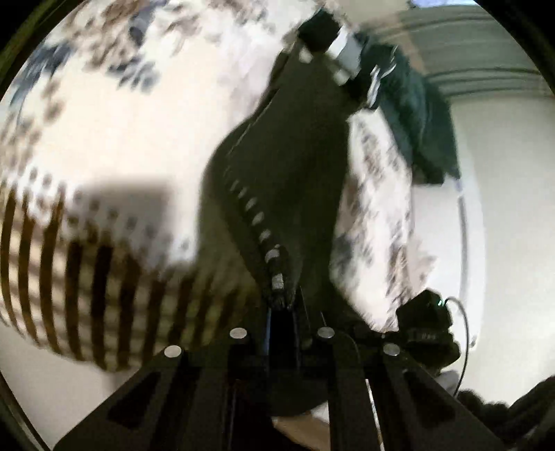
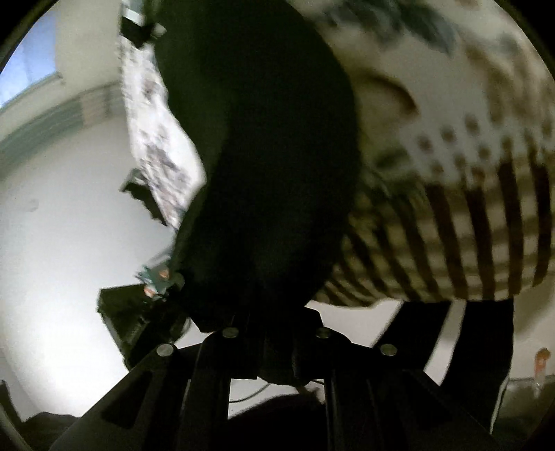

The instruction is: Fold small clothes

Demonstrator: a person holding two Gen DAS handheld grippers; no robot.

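Note:
A small dark garment (image 1: 284, 166) with a dotted white side stripe hangs stretched between my two grippers, lifted off the patterned tablecloth (image 1: 104, 114). My left gripper (image 1: 282, 312) is shut on one end of it. The right gripper (image 1: 329, 38) shows at the top of the left wrist view, holding the far end. In the right wrist view the garment (image 2: 263, 156) fills the centre as a dark mass, and my right gripper (image 2: 277, 350) is shut on it. The left gripper (image 2: 138, 27) shows at the top left there.
The table wears a white floral cloth with a brown striped border (image 2: 468, 222). A dark green cloth (image 1: 419, 114) lies at its far edge. White floor (image 2: 69, 243) surrounds the table. A black device with a cable (image 1: 426, 326) sits low at the right.

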